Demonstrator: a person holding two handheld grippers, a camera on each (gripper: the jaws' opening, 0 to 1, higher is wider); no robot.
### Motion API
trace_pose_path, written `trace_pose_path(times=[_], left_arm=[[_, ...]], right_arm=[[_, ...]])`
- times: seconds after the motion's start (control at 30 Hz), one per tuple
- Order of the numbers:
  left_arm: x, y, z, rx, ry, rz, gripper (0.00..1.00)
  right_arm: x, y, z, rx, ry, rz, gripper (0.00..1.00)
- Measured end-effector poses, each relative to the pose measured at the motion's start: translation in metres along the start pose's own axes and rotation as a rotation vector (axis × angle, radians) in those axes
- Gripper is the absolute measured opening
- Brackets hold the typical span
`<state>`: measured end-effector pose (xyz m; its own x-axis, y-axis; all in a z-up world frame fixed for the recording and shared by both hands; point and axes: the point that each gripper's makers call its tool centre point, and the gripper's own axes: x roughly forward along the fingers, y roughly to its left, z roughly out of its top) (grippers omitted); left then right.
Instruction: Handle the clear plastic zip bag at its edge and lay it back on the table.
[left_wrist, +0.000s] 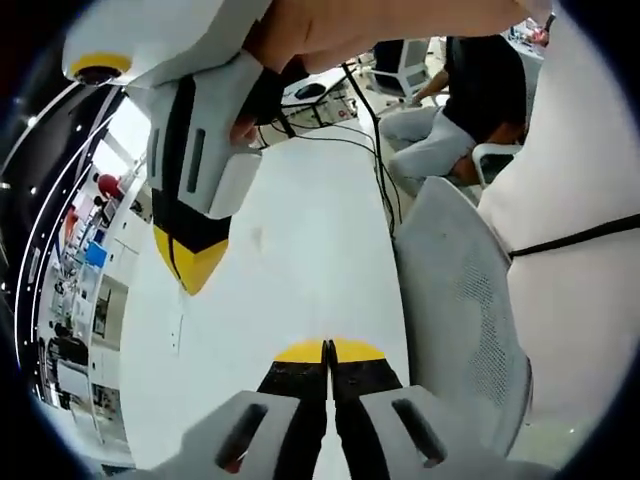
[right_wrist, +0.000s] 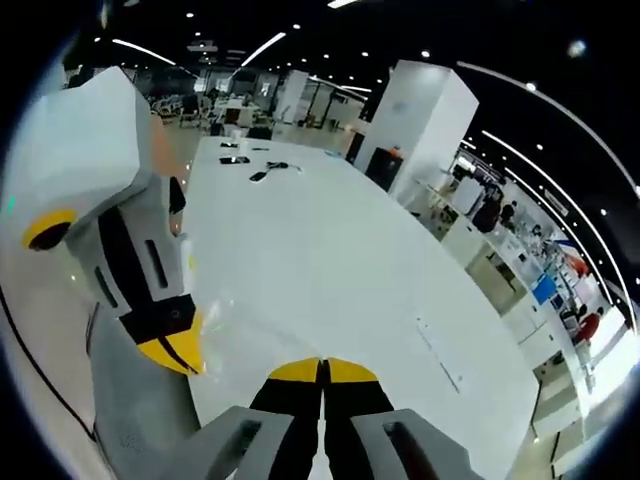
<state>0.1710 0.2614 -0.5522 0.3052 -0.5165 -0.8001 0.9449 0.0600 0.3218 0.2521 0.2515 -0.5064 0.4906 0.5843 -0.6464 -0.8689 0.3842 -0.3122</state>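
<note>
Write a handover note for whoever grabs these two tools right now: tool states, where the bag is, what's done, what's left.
Left tool: jaws shut, above the white table.
Right tool: jaws shut, close beside the left one.
Zip bag: possibly the faint clear sheen by the left tool's tip in the right gripper view; not certain.
Done: cannot tell.
Left: find the bag, take its edge if needed, lay it flat on the table.

- I see a long white table (right_wrist: 330, 280), small dark items at its far end.
- White mesh chair (left_wrist: 460, 300) just beside the table.
- 1 white pillar (right_wrist: 430, 125), dark ceiling (right_wrist: 400, 30) with strip lights.
- Seated person (left_wrist: 455, 110) behind.
</note>
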Motion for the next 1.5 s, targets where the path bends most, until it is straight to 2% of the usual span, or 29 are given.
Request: trace_pose_path(times=[0.77, 0.87, 1.07, 1.5], left_arm=[[-0.012, 0.001, 0.011, -0.033, -0.029, 0.007, 0.00], [-0.016, 0.004, 0.010, -0.038, -0.030, 0.013, 0.00], [-0.018, 0.004, 0.009, -0.052, -0.039, 0.022, 0.00], [-0.021, 0.005, 0.006, -0.066, -0.053, 0.056, 0.00]], right_arm=[[-0.005, -0.012, 0.012, -0.043, -0.025, -0.018, 0.00], [-0.008, -0.014, 0.018, -0.043, -0.043, -0.019, 0.00], [-0.005, -0.015, 0.016, -0.055, -0.040, -0.012, 0.00], [-0.010, -0.012, 0.026, -0.105, -0.059, -0.019, 0.00]])
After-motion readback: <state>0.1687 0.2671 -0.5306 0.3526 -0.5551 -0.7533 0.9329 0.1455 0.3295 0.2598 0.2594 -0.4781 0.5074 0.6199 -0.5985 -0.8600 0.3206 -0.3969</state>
